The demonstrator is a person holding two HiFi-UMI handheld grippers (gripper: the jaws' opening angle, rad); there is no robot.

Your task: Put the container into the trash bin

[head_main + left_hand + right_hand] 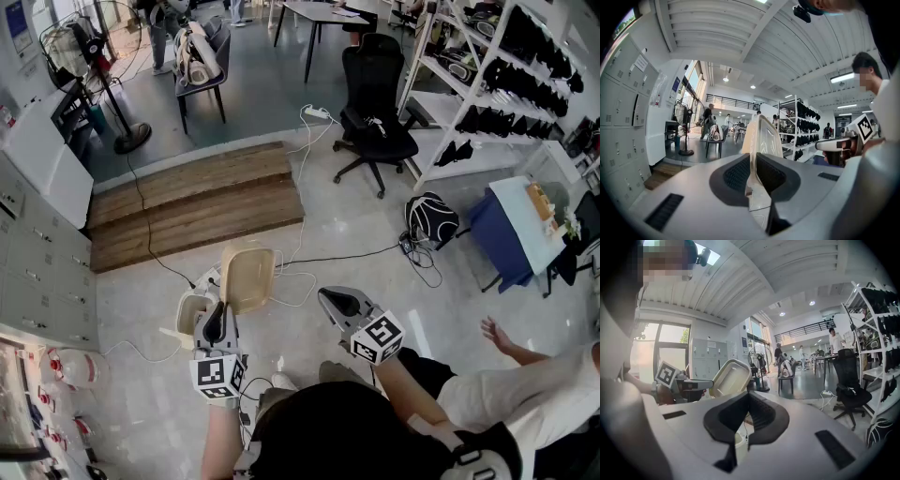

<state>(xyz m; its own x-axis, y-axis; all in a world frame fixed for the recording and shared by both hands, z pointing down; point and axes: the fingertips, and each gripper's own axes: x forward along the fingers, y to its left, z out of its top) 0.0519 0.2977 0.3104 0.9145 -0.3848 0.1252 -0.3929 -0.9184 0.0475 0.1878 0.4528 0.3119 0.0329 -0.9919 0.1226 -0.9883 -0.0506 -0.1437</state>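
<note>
Left gripper point(217, 324): jaws narrow, clamped on a thin wall of the container point(246, 278). In the left gripper view that wall runs edge-on between the two black pads point(736, 176), and the container point(764, 136) rises above them. The marker cube point(217, 375) sits at the near end of the gripper, above the person's forearm.

Right gripper point(342, 303): jaws drawn together to a slit, with nothing held between them point(749, 397). It points roughly level, just right of the left gripper and apart from it.

Container: beige, hinged, standing open. The lid is tilted upright and the shallow base point(192, 314) sits lower left. It is held in the air over the pale floor point(356, 253), in front of the person and left of centre. From the right gripper view the lid point(729, 378) shows its hollow inner face, with the left gripper point(689, 384) beside it.

Surroundings:
- A wooden platform point(197, 202) lies beyond the container.
- A black office chair point(375, 122) stands farther right.
- White shelves point(497, 84) of dark items line the right side.
- A standing fan point(94, 56) is at upper left.
- Grey lockers point(37, 272) run along the left edge.
- A dark backpack point(431, 217) lies near the shelves, with cables point(309, 253) trailing over the floor.
- Another person's open hand point(497, 333) shows at right.
</note>
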